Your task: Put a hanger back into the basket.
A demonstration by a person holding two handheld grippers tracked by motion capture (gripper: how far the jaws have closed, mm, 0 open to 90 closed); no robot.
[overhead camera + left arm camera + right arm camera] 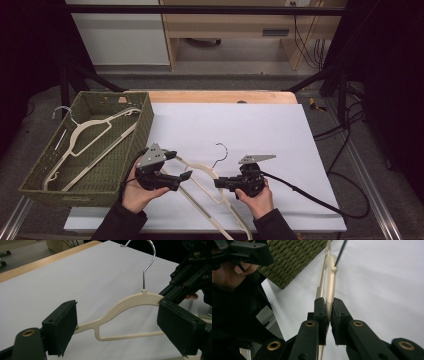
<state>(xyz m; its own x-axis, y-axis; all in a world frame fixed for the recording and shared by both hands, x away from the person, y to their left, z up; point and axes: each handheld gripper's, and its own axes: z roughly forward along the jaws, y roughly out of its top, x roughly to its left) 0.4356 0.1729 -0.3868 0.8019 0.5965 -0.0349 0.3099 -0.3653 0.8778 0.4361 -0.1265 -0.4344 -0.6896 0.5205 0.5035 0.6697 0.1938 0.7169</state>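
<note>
At the far left we see a green woven basket (135,131) on the table edge with one cream hanger (87,145) lying inside it. Just right of it, our left gripper (181,166) has its jaws apart, pads clear of the second cream hanger (130,303), which lies across the white sheet (260,130). Further right, our right gripper (218,183) is clamped on that hanger's shoulder, its metal hook (220,152) pointing away from us.
</note>
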